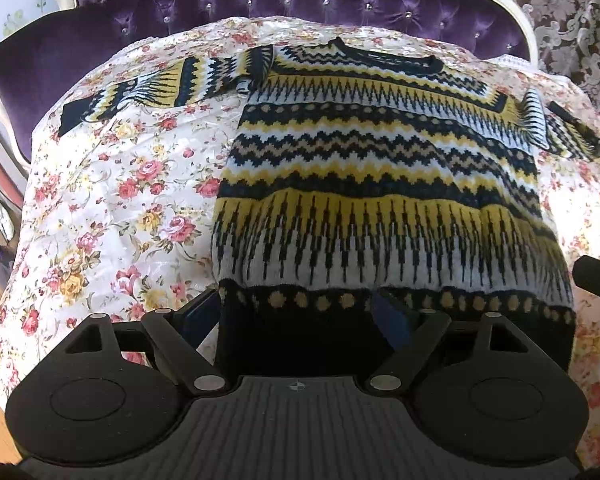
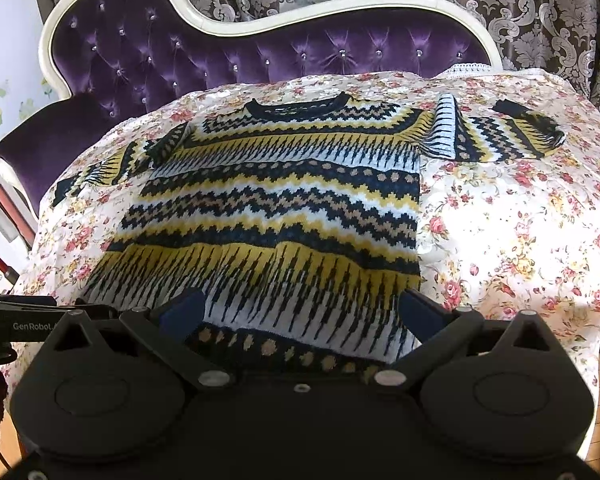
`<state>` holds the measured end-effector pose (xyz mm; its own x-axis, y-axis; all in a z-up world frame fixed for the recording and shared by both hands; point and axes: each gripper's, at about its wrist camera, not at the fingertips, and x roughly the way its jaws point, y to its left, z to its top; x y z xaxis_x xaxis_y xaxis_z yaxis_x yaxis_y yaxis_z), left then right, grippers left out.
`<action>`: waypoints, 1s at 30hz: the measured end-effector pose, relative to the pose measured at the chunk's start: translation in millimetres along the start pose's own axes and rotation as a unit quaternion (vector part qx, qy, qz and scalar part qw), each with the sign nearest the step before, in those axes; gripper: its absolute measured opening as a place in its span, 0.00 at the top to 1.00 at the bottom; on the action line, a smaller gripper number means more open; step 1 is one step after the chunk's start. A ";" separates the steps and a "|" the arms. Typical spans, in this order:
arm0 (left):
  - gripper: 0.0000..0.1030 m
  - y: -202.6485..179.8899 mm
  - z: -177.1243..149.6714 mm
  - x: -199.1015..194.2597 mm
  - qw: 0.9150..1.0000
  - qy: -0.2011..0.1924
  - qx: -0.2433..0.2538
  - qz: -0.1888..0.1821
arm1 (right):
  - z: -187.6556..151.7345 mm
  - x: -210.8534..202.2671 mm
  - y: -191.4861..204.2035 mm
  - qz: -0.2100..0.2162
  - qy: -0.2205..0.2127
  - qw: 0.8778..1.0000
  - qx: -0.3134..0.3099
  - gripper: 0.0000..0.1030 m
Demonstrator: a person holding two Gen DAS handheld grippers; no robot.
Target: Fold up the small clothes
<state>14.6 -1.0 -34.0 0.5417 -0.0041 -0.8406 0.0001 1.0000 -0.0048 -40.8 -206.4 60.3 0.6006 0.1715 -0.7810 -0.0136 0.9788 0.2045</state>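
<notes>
- "GenRobot" stands in small white letters on the black body of the left gripper, seen in the right wrist view at the left edge, just left of the right gripper's own black housing. A further mark follows the word, but it is cut off behind that housing and cannot be read.
- A small compass-like cross emblem sits on the ribbed black top plate of the left gripper in the left wrist view, centred between its two round discs; it carries no letters.
- Nothing else legible shows in either view.
</notes>
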 end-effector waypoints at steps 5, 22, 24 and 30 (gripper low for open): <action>0.21 -3.3 -0.5 -1.5 1.000 0.002 0.002 -0.003 | 0.3 -0.1 1.6 0.003 0.002 1.000 -0.003 0.01; 0.21 -1.5 0.1 0.8 1.000 0.012 -0.003 -0.005 | -1.0 -1.3 0.8 0.012 0.004 1.000 -0.002 0.01; 0.21 -1.3 0.1 1.1 1.000 0.013 -0.004 -0.007 | -1.1 -0.9 0.8 0.015 0.005 1.000 -0.003 0.01; 0.21 4.2 5.3 -3.6 1.000 -0.004 -0.016 -0.015 | 0.9 -1.1 2.6 0.037 -0.004 0.999 -0.015 0.01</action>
<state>17.1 3.2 -28.1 0.5483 -0.0347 -0.8356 -0.0092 0.9988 -0.0476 -40.8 -204.1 62.3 0.6026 0.2422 -0.7604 -0.0822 0.9666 0.2427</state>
